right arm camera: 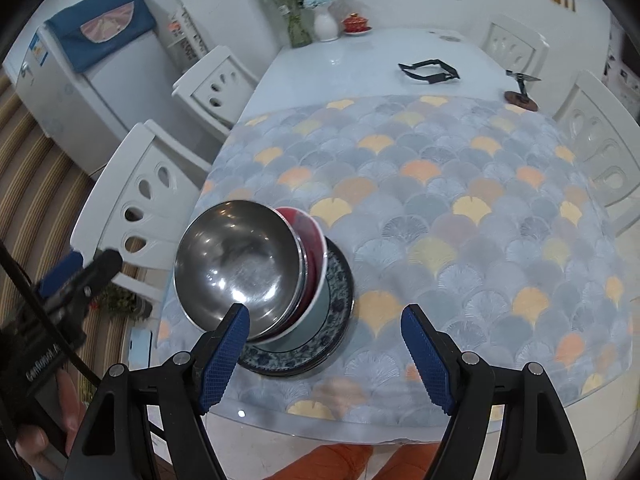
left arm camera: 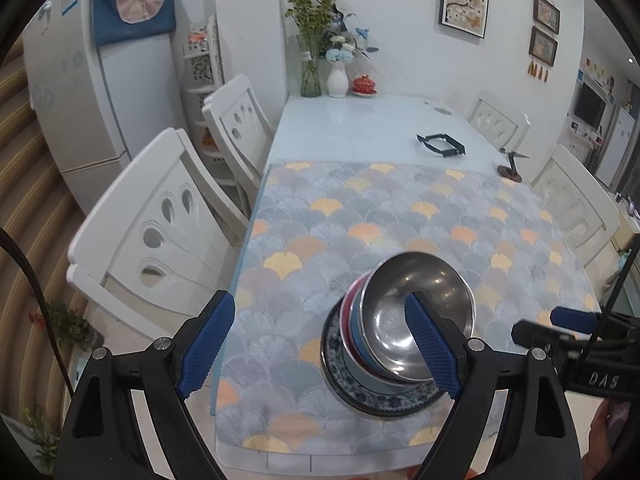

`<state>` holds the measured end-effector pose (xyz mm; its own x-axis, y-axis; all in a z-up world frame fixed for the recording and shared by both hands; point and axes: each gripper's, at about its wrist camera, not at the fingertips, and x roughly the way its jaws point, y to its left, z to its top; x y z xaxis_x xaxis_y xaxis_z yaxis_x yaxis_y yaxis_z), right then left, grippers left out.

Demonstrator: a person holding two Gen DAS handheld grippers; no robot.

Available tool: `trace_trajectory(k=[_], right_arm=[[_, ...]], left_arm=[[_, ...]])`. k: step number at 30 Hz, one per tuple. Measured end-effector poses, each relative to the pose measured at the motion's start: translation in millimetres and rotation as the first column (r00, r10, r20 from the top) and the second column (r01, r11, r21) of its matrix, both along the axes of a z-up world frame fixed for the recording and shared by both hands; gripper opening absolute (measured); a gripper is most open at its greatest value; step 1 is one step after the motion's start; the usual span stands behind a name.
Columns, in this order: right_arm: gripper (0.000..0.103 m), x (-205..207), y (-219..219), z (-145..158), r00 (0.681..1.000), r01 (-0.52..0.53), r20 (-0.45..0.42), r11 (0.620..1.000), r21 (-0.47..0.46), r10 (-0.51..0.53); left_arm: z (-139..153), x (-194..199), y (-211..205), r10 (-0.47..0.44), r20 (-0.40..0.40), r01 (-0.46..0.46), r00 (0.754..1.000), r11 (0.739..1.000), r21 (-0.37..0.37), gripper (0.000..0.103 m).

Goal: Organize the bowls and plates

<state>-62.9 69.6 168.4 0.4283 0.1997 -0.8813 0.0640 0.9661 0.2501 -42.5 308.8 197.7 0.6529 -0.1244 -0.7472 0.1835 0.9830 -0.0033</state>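
Right wrist: steel bowl (right arm camera: 236, 260) tops stack on patterned plate (right arm camera: 336, 308), hand-held grippers spread

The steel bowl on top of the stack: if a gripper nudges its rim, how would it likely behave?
The steel bowl looks thin and polished, so probably light and slippery. It sits nested on other bowls over a patterned plate, so a nudge would likely slide or rock it rather than tip it.

A pale glossy white counter (left arm camera: 360, 128) carries a fan-patterned grey, yellow and orange cloth (left arm camera: 400, 216) over its near half. On the cloth sits a blue-and-white patterned plate (left arm camera: 360, 396). On the bare far part lie a black bracket (left arm camera: 440, 145), a glass vase (left arm camera: 311, 76), a white vase (left arm camera: 337, 79) and a red lidded dish (left arm camera: 364, 84).
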Motion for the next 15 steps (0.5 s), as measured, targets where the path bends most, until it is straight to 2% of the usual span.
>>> trace_trajectory(k=[11,15], right_arm=[[0.076,-2,0,-4,0.999,0.043,-0.003,0.998,-0.04,-0.043],[0.076,-2,7,-2,0.999,0.036,0.008,0.997,-0.075,-0.035]], left_arm=[[-3,-11,-20,-0.037,0.008,0.036,0.999,0.998,0.053,0.086],[-10,-13,-25,-0.033,-0.003,0.033,0.999,0.993,0.111,0.086]])
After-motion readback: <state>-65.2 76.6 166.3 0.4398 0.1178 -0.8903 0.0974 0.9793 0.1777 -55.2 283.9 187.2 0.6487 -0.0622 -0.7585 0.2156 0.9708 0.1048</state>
